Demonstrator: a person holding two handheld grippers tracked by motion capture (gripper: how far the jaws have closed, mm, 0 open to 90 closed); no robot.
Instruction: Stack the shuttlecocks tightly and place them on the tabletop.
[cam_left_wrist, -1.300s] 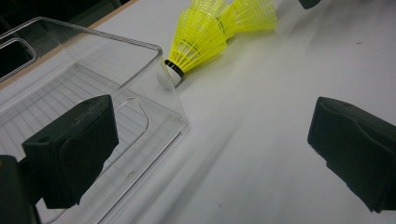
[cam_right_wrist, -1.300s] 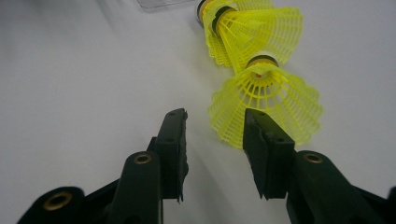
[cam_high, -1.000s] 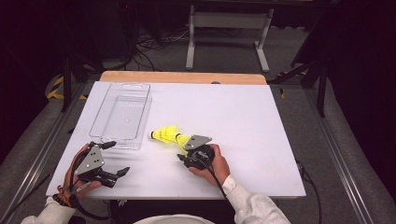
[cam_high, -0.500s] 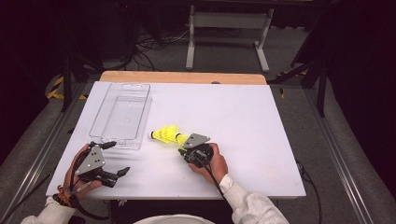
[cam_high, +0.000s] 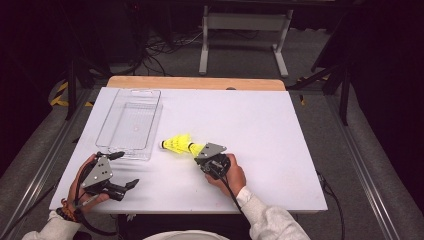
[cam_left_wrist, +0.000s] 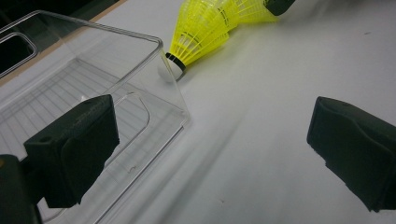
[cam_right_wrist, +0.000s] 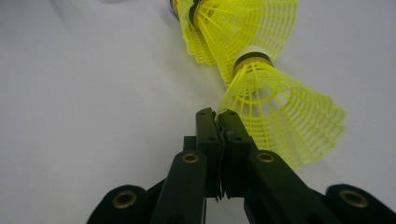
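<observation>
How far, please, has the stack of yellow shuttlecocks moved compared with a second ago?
Cannot tell; the shuttlecocks lie just as close to the clear tray's near right corner.

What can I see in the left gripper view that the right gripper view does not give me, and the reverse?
The left gripper view gives the clear plastic bin and the left tongs, wide open, one jaw in front of the bin. The right gripper view gives the right tongs from close by, shut on the skirt edge of the nearest of the yellow shuttlecocks. Both views share the nested shuttlecocks lying on the white table.
</observation>
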